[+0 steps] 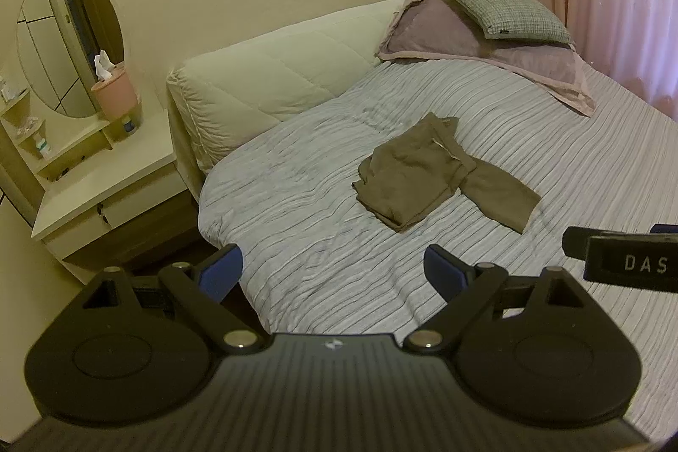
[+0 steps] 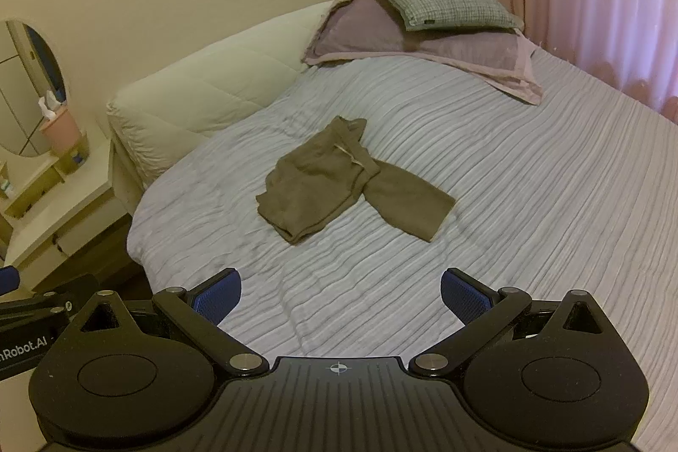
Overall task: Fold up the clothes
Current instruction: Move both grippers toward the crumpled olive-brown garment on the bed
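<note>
Both left gripper (image 1: 334,272) and right gripper (image 2: 341,297) gape wide, empty; brown garment (image 2: 339,183) mid-frame, seemingly part-folded, loose leg may drag and unfold it

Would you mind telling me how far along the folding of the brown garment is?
Partly done: most of the brown garment is bunched into a folded stack on the bed, but one end still sticks out sideways. Nothing is in hand; the left tongs and right tongs are open, short of it.
</note>
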Demonstrator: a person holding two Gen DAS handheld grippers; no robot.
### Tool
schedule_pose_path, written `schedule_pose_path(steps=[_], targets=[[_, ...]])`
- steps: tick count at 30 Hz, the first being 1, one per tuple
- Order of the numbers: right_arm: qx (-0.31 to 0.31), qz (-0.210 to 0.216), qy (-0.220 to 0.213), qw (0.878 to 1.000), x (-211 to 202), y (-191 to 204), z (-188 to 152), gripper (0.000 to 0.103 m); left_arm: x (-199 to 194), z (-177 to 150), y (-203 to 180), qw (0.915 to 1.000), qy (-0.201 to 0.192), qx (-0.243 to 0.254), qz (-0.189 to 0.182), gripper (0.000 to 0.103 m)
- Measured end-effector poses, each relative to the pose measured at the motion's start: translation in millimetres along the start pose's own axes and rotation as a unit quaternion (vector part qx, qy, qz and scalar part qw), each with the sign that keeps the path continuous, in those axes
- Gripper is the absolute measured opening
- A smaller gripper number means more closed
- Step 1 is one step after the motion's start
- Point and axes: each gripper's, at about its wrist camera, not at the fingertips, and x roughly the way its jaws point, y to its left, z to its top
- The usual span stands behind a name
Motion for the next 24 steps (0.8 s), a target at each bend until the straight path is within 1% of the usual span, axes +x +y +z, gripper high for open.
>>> schedule_pose_path(steps=[7,10,12,15,24], targets=[[0.013,-0.007,0.009,1.0,9,-3,4,0.103,6,4,-3,1.0,-0.004,0.005,-0.002,0.091],[0.017,-0.019,0.01,1.0,18,3,11,0.103,9,6,-5,1.0,-0.005,0.007,-0.004,0.091],[0.029,-0.012,0.009,0.999,20,-7,17,0.103,23,13,-10,0.9998,-0.002,0.015,-0.01,0.091],[0.035,-0.018,0.01,0.999,30,-5,21,0.103,32,17,-12,0.9996,0.001,0.021,-0.017,0.091],[0.048,-0.036,0.018,0.998,58,7,34,0.103,77,42,-2,0.9984,0.018,0.035,-0.042,0.091]])
